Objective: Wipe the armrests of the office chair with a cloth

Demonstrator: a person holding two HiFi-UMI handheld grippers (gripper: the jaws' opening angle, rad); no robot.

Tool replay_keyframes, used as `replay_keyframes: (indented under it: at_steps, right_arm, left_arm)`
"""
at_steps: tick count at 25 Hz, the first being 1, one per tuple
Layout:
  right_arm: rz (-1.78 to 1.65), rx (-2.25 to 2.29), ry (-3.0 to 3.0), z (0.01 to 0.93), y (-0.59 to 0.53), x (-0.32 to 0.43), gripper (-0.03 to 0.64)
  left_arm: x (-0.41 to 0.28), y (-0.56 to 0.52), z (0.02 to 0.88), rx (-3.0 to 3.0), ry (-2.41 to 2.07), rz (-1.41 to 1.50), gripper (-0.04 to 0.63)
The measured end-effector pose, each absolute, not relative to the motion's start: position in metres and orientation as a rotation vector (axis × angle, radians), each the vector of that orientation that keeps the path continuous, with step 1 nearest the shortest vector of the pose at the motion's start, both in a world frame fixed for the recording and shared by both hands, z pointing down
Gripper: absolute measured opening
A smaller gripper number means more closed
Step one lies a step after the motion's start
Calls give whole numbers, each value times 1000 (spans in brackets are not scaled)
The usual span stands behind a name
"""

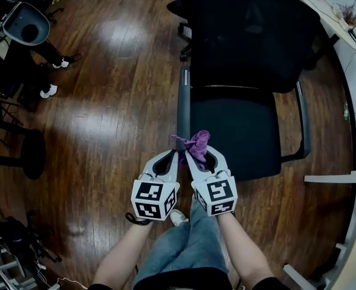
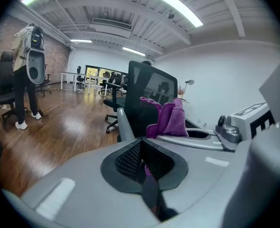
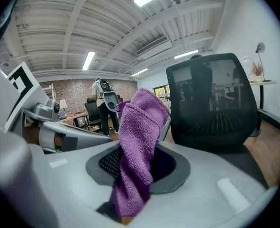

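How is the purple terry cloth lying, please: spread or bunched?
Bunched: the purple terry cloth stands crumpled, clamped by the right gripper.

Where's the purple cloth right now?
Head view, centre: the purple cloth is clamped in the right gripper, a corner seemingly in the left gripper, near a chair armrest.

My right gripper (image 3: pixel 139 171) has its jaws clamped on the purple cloth (image 3: pixel 140 127), which stands up in a folded bunch between the dark pads. Beyond it to the right stands the black office chair (image 3: pixel 211 99). The left gripper (image 3: pixel 49 127) sits at the left edge.
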State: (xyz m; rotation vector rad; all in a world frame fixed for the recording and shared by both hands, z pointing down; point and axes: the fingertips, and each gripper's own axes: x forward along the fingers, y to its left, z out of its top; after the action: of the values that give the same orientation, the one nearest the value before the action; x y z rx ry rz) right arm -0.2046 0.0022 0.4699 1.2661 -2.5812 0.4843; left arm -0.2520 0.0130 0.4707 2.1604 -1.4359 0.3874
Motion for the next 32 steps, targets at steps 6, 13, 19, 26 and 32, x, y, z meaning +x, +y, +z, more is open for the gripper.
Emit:
replay_keyframes:
  at_steps: [6, 13, 19, 26, 32]
  right_arm:
    - [453, 1296, -2607, 438, -70, -192, 117]
    - [471, 1258, -2604, 441, -144, -186, 117]
    - [426, 1197, -2590, 450, -204, -178, 117]
    - [335, 1122, -2495, 494, -253, -175, 117]
    - [276, 1007, -2482, 522, -265, -191, 117]
  left_arm:
    - [-235, -52, 445, 2181, -1445, 380, 5]
    - [-224, -126, 441, 2167, -1458, 437, 6]
    - [-216, -173, 447, 2125, -1476, 465, 5]
    - [-217, -208, 472, 2060, -1499, 496, 6]
    - [-214, -221, 488, 2020, -1490, 509, 5]
